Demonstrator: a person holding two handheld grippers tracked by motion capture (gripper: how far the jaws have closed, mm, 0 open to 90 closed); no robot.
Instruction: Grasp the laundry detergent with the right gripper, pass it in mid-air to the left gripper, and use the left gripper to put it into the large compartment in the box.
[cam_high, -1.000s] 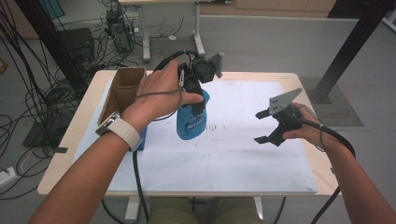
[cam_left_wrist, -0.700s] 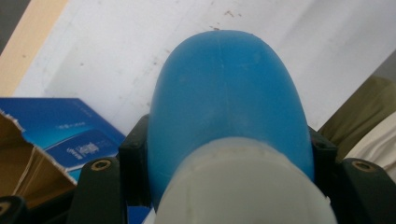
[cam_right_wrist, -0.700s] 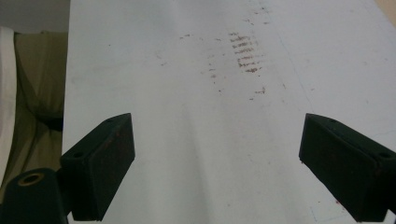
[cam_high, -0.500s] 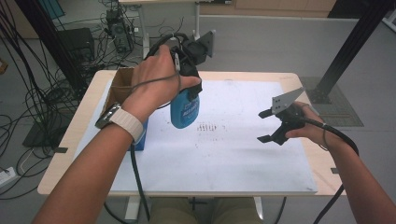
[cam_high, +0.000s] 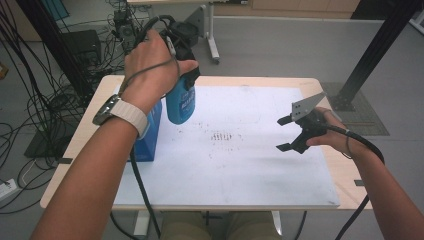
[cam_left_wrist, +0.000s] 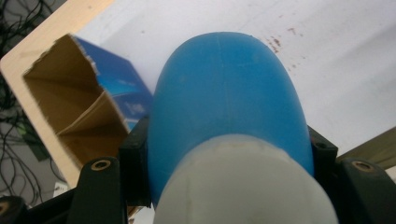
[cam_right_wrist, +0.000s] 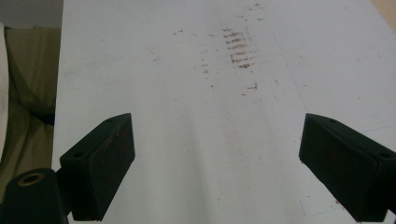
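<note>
1. grey floor and tangled cables surround a pale wooden table (cam_high: 75, 150) covered by a white sheet (cam_high: 240, 165) with a patch of small reddish marks near its middle.
2. left gripper (cam_high: 186, 70): jaws clamped on a blue bottle (cam_high: 180, 102), gripping it near its top. in the left gripper view the bottle (cam_left_wrist: 224, 107) sits between both jaws, its whitish cap end nearest the camera.
3. location of the bottle: held in the air above the far left part of the sheet, clear of the surface, just beside an open blue cardboard box (cam_high: 150, 132) that stands at the table's left edge.
4. the box interior (cam_left_wrist: 70, 107) shows brown card with a divider; no contents can be made out in it.
5. right gripper (cam_high: 284, 134): jaws spread wide with nothing between them, hovering over the right side of the sheet, well apart from the bottle. the right gripper view confirms bare sheet between its jaws.
6. progress, as judged: pick-up is complete. delivery is outstanding; the bottle has no resting place yet, and the box beside it looks the probable destination.
7. orientation: the bottle's long axis runs close to vertical, slightly tilted, cap end up in the jaws and rounded base pointing down toward the sheet.
8. remaining work, as judged: carry over the box opening, lower, release.
</note>
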